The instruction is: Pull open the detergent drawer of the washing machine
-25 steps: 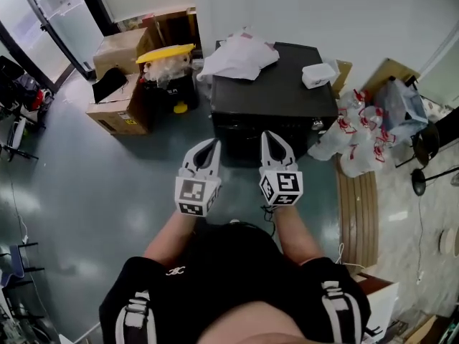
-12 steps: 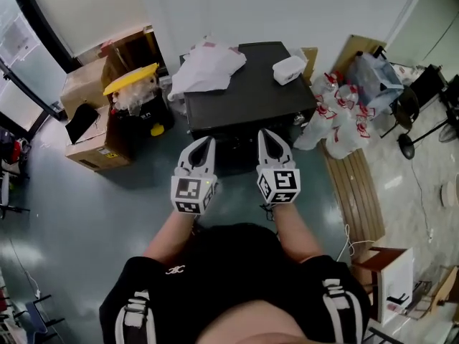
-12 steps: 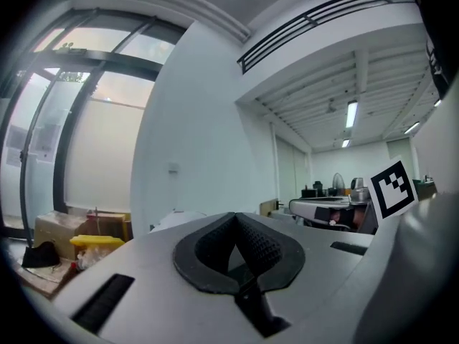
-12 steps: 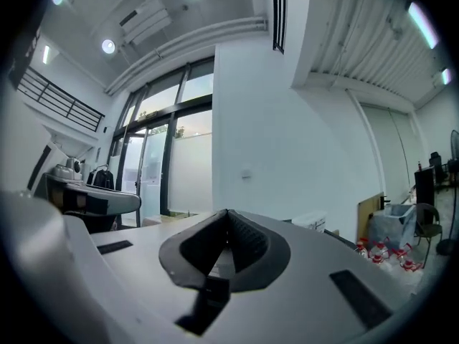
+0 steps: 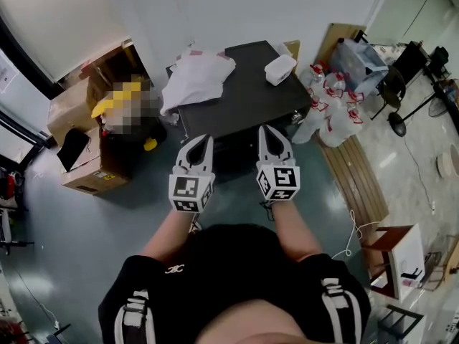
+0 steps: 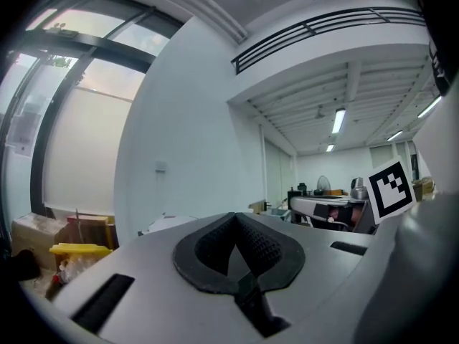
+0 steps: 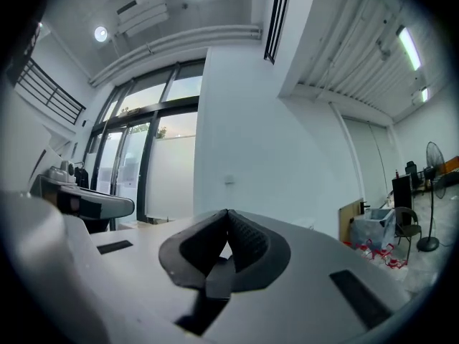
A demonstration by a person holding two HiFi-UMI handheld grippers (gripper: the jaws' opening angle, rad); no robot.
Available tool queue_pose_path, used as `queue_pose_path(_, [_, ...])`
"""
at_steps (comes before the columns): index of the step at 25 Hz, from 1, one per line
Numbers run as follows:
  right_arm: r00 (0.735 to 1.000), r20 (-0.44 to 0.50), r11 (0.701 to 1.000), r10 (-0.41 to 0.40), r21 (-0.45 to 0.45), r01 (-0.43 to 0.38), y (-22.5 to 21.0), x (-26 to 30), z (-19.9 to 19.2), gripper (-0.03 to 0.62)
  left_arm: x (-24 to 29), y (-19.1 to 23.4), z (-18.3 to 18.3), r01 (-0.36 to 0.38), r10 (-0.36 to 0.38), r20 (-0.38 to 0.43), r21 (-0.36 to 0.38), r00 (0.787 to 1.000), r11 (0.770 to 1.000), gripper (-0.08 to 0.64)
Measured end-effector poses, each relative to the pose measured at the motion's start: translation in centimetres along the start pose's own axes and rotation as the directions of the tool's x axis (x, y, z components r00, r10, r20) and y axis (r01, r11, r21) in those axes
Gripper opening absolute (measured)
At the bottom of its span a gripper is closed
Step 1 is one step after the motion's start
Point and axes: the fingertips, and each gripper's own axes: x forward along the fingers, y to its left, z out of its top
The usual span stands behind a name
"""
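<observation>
The left gripper and right gripper, both clenched and empty, are held level side by side facing the washer just beyond, likely approaching its dark near face, where the drawer cannot be made out
</observation>
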Motion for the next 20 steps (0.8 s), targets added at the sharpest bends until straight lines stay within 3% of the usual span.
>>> queue_pose_path(3, [0.999,0.038,0.998,0.017,0.058,-0.019,0.4,0.5,0.4,0.003,0.5,0.6,-0.2,0.019,-0.019,-0.004,-0.002,1.000,1.000,-0.008])
queue_pose_path(5, [0.997,0.048,0.989,0.062,0.131,-0.068,0.8,1.0,0.4,0.186,0.7,0.9,-0.3,0.025,-0.025,-0.007,-0.006,1.000,1.000,-0.008])
queue_pose_path(6, [0.996,0.043,0.984,0.075,0.156,-0.081,0.8,1.2,0.3,0.207,0.8,0.9,-0.4,0.026,-0.026,-0.006,-0.008,1.000,1.000,-0.008])
queue_pose_path(11, [0.996,0.001,0.971,0.084,0.223,-0.082,0.0,1.5,-0.9,0.209,0.9,0.8,-0.5,0.017,-0.017,-0.007,-0.014,1.000,1.000,-0.008])
queue_pose_path(13, [0.993,-0.018,0.943,0.121,0.315,-0.109,0.0,1.8,-2.2,0.209,0.7,1.0,-0.7,0.011,-0.011,-0.013,-0.016,1.000,1.000,-0.008])
queue_pose_path(15, [0.983,-0.012,0.866,0.181,0.476,-0.154,-0.1,2.1,-3.9,0.209,0.5,1.2,-1.1,0.000,0.000,-0.020,-0.018,1.000,1.000,-0.008])
queue_pose_path(16, [0.978,0.002,0.802,0.208,0.573,-0.172,-0.3,2.3,-5.0,0.209,0.3,1.3,-1.2,-0.008,0.007,-0.024,-0.018,1.000,1.000,-0.008])
queue_pose_path(18, [0.968,0.055,0.617,0.246,0.761,-0.200,-0.9,2.4,-7.3,0.209,0.0,1.5,-1.7,-0.025,0.024,-0.035,-0.017,0.999,1.000,-0.008])
queue_pose_path(20, [0.957,0.134,0.424,0.259,0.874,-0.237,-1.2,2.4,-9.3,0.209,-0.5,1.8,-2.5,-0.042,0.040,-0.052,-0.021,0.998,0.999,-0.008])
